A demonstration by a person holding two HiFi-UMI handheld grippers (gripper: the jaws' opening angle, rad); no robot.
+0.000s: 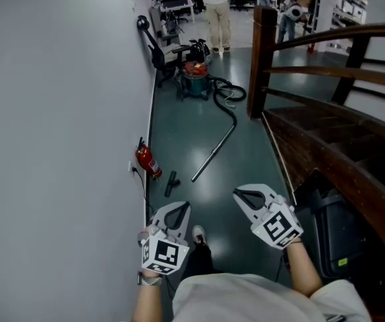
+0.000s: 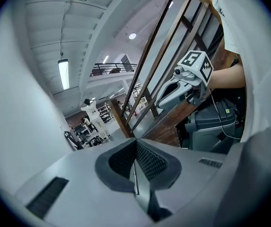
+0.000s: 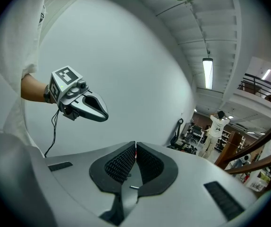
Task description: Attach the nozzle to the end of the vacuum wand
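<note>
Jaws on the left gripper [image 1: 181, 208] and right gripper [image 1: 241, 196] are sitting pressed together and empty, while the small black plastic nozzle [image 1: 172, 183] is lying on the dark green floor [image 1: 246, 149] near the long silver metal wand [image 1: 214, 153], likely skidding away if approached unopened.

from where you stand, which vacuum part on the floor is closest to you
The small black nozzle, beside the red extinguisher at the wall. The metal wand lies further off; the vacuum itself is furthest.
</note>
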